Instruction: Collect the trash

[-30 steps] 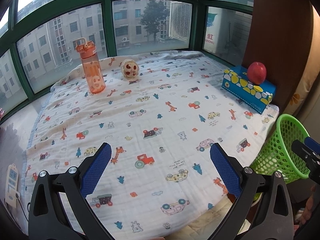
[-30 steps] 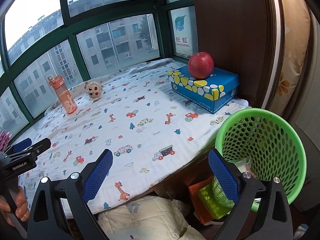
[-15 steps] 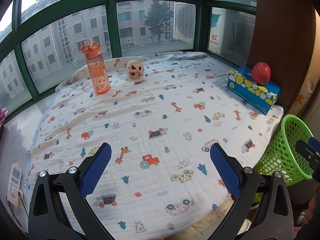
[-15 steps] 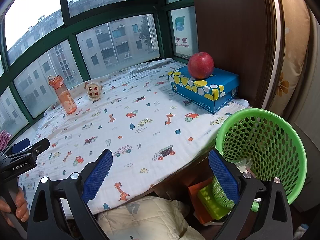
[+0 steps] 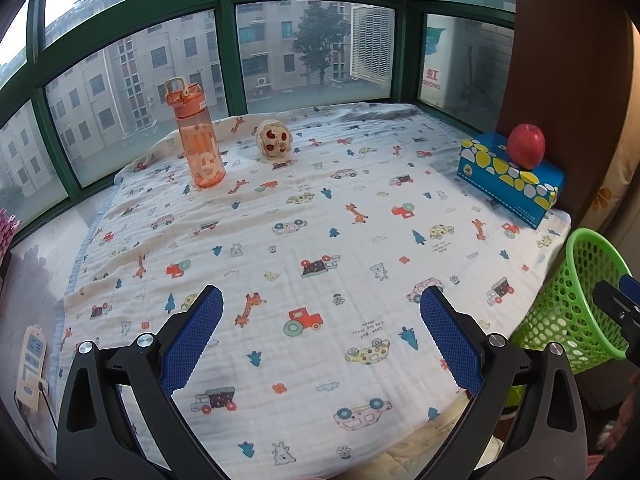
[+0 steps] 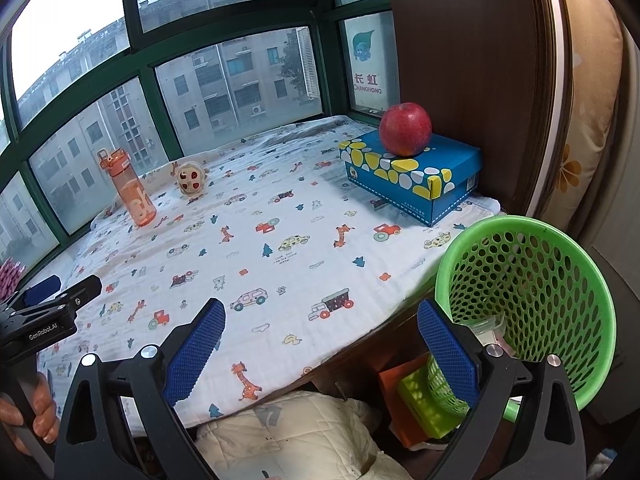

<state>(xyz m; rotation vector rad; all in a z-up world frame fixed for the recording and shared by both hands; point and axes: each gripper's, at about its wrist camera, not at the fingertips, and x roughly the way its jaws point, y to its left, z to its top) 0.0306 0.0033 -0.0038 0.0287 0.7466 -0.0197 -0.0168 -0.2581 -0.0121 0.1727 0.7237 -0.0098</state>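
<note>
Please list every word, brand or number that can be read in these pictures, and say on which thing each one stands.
"GenRobot.AI": on the left gripper.
"长虹 CHANGHONG": on the sign outside the window; mirrored and cut in the left wrist view.
Large white letters on the orange bottle: not clearly readable.
Small print on the blanket and blue box: too small.

1. This is a home, most likely a bedroom's bay-window nook: green-framed windows (image 5: pixel 224 60) wrap around a raised platform and look out on apartment blocks.
2. A child's blanket (image 5: pixel 320 240) printed with cars, giraffes and trees covers the platform.
3. Everyday household things sit on it: an orange water bottle (image 5: pixel 198 136), a small round toy (image 5: pixel 274 140), and an apple (image 6: pixel 405 129) on a blue patterned box (image 6: pixel 416 182).
4. A green plastic basket (image 6: pixel 528 280) stands at the platform's edge, a floral cushion (image 6: pixel 584 120) leans against the wall, and a quilted cover (image 6: pixel 288 436) lies below.
</note>
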